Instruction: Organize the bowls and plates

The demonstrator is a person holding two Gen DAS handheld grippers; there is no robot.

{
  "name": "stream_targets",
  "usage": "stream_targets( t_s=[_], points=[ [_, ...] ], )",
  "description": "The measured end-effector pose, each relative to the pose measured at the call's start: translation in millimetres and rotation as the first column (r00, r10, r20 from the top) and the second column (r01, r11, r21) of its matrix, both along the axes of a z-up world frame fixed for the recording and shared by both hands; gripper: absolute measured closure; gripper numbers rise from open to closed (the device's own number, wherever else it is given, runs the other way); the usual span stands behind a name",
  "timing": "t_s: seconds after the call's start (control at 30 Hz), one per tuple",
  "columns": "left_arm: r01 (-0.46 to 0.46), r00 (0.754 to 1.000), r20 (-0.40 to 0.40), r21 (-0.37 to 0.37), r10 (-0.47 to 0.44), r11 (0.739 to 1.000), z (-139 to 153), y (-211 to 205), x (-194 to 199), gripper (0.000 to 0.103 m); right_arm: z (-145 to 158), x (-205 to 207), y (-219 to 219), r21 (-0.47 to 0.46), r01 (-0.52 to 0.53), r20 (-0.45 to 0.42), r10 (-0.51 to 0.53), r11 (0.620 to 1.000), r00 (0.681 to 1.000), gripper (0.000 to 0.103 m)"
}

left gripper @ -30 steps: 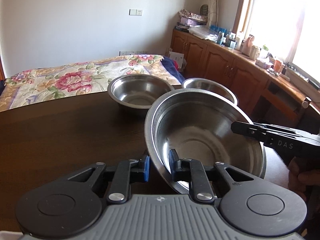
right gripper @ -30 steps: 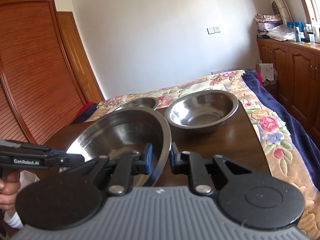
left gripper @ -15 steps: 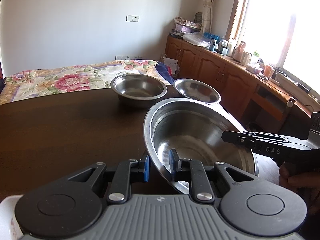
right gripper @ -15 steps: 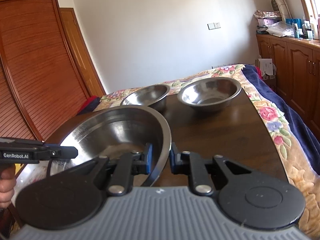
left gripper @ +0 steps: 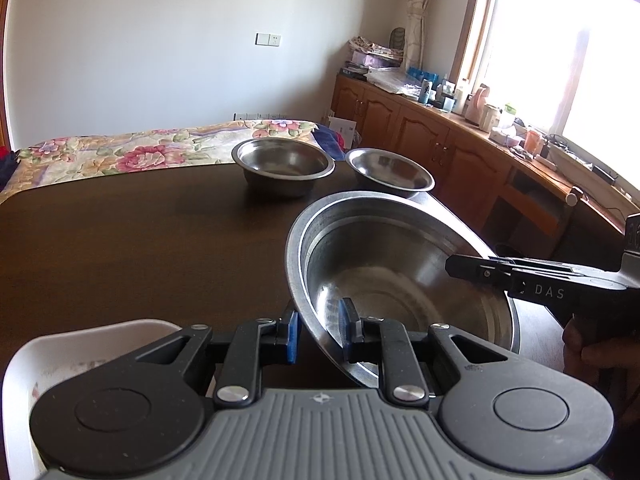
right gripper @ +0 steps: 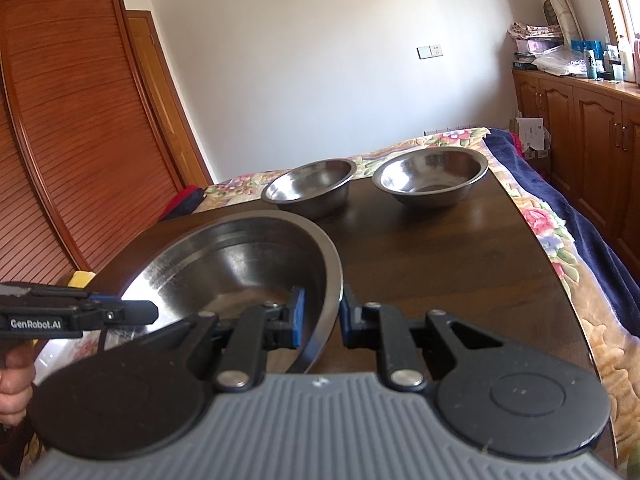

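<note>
The big steel bowl (left gripper: pixel 400 272) is the thing to steer by. Nearest to it, the left hand-held gripper (left gripper: pixel 318 334) is clamped on its near rim, one blue pad outside the wall and one inside; the right hand-held gripper (right gripper: pixel 322 320) pinches the opposite rim the same way. The bowl is tilted between the two, over the near part of the dark wooden tabletop (left gripper: pixel 140 240); whether its base touches the wood cannot be told. Just to the near left of the bowl, under the left hand-held gripper, sits a white dish (left gripper: pixel 80 348). A person's hand (right gripper: pixel 14 380) shows at the left edge of the right wrist view

Beyond the big bowl, well apart from it at the far end of the tabletop, two smaller steel bowls stand upright close beside each other: a straighter-sided bowl (left gripper: pixel 283 166) and a wider flared bowl (left gripper: pixel 390 174). Past those lies a bed with a flowered cover (left gripper: pixel 132 150)
</note>
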State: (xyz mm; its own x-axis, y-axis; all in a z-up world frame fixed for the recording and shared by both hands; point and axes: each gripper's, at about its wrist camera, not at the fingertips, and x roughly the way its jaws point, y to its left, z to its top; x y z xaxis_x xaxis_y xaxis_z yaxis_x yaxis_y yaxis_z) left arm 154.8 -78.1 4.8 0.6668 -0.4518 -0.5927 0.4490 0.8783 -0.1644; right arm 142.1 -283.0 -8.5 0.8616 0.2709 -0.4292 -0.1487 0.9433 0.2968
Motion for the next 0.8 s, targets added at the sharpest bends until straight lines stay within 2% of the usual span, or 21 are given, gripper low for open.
stream_targets(
  t_s=[0.8],
  points=[
    [-0.010, 1.000, -0.029, -0.001, 0.010, 1.000, -13.7, 14.6, -20.6, 0.081, -2.9, -10.0, 11.6, -0.026, -0.024, -0.012, 0.024, 0.999, 1.000, 0.081]
  ],
)
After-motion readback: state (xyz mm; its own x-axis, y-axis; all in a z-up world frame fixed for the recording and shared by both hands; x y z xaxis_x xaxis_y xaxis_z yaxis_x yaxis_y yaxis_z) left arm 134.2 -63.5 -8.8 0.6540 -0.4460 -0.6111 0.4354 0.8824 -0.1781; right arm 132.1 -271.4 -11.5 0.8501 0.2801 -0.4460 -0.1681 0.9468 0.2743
